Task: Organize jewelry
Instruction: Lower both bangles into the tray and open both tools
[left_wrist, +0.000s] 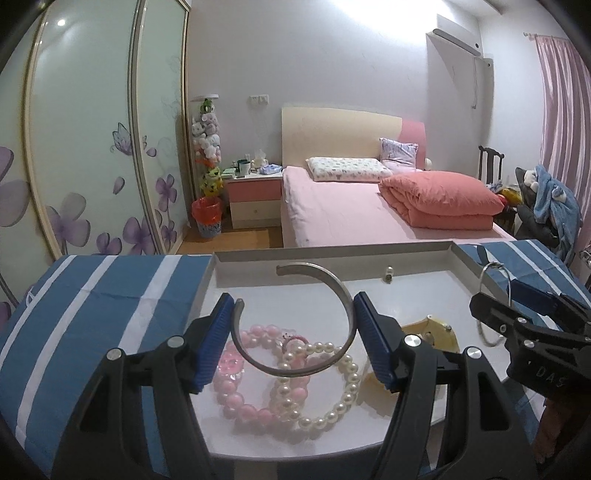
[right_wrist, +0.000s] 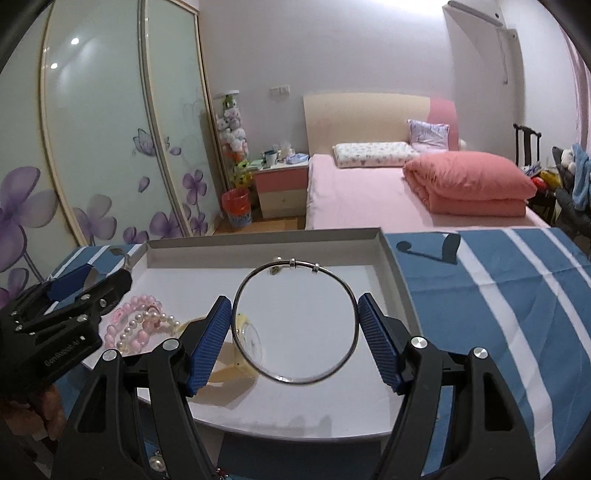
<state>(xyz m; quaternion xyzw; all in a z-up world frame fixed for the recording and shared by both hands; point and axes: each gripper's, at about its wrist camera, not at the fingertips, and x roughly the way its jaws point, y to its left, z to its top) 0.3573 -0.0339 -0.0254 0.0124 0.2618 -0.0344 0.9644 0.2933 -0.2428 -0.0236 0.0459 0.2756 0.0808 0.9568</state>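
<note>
Over the white tray (left_wrist: 258, 260) on a blue striped cloth (left_wrist: 92, 295): two grippers, each clamped across a ring of metal. The left gripper (left_wrist: 293, 332) pinched an open silver cuff (left_wrist: 345, 291) between its blue pads, held above the tray floor. The right gripper (right_wrist: 295, 336) pinched a thin closed bangle (right_wrist: 349, 291) with two small sliding beads, likewise raised. Lying in the tray's left part: a pink bead bracelet (left_wrist: 236, 402), a pearl bracelet (left_wrist: 343, 398) overlapping it, and a yellowish piece (left_wrist: 436, 328) just beside them. One small item (left_wrist: 388, 274) lay near the far wall, too small to identify.
</note>
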